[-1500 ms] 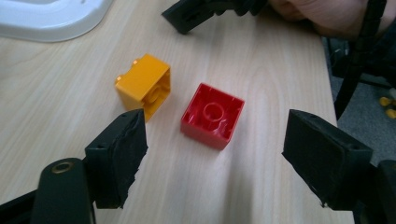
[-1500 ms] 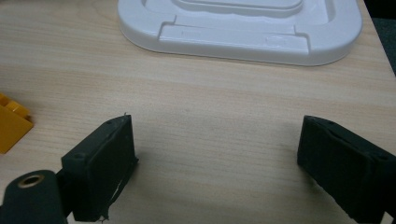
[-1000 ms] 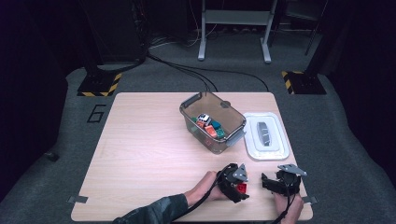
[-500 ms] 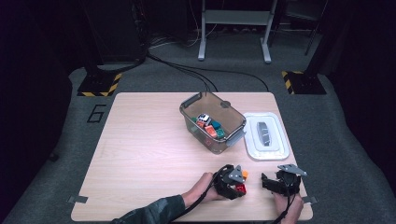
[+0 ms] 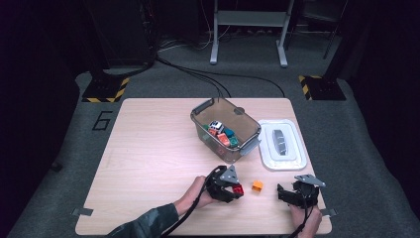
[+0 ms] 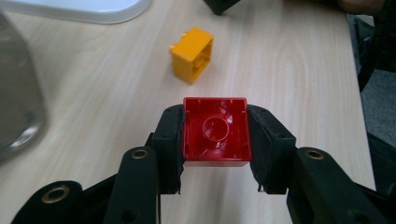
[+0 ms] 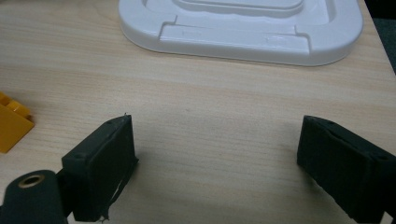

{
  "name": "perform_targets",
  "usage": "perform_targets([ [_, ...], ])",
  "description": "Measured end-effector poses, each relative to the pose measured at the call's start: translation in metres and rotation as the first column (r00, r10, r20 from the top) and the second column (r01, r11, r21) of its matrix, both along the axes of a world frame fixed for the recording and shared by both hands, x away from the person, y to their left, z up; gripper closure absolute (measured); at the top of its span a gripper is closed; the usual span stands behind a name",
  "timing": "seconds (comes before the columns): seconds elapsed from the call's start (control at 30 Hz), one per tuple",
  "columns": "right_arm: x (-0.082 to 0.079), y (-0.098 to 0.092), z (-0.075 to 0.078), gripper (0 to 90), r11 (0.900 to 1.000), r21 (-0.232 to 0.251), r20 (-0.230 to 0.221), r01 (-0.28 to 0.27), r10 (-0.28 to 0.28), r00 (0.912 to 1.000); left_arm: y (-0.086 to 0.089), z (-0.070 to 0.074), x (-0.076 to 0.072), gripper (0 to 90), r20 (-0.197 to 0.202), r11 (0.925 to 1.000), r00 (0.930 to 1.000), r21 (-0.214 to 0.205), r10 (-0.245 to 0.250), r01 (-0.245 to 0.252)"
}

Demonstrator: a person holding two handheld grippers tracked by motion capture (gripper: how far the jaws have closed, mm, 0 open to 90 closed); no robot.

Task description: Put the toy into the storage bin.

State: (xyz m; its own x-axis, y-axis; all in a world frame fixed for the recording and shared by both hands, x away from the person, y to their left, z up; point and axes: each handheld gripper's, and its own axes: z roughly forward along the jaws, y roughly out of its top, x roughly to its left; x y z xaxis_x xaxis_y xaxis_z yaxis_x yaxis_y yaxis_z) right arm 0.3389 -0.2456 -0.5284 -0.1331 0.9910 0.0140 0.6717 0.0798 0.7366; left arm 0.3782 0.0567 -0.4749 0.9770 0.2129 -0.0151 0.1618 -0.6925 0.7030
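My left gripper is shut on a red brick near the table's front edge. Its jaws have just been closing, and the pads now press on both sides of the red brick, whose hollow underside faces the camera. An orange brick lies on the wood just right of it, apart from both grippers; the left gripper view has the orange brick ahead of the jaws. My right gripper rests at the front right, open, with bare table between its jaws.
A clear plastic bin holding several coloured bricks stands at the table's middle back. Its white lid lies flat to the right, just beyond the right gripper. The table's front and right edges are close to both hands.
The left gripper has drawn left and slightly up with the red brick in its jaws. The orange brick now sits alone on the table. The right gripper has kept still.
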Motion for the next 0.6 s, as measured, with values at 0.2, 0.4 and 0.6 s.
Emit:
perform_targets([
  [0.2,0.0,0.0,0.0,10.5,1.0,0.0,0.0,0.0,0.0,1.0,0.028,0.011,0.012,59.0,0.004,0.997,0.9972,-0.024,0.074,-0.074],
  [0.4,0.0,0.0,0.0,10.5,1.0,0.0,-0.001,0.001,-0.001,1.0,0.051,0.025,0.026,58.9,0.029,0.9881,0.9885,-0.045,0.149,-0.147],
  [0.6,0.0,0.0,0.0,10.4,1.0,-0.003,0.003,-0.004,0.004,1.0,0.071,0.041,0.039,59.0,0.041,0.9763,0.9773,-0.071,0.208,-0.205],
])
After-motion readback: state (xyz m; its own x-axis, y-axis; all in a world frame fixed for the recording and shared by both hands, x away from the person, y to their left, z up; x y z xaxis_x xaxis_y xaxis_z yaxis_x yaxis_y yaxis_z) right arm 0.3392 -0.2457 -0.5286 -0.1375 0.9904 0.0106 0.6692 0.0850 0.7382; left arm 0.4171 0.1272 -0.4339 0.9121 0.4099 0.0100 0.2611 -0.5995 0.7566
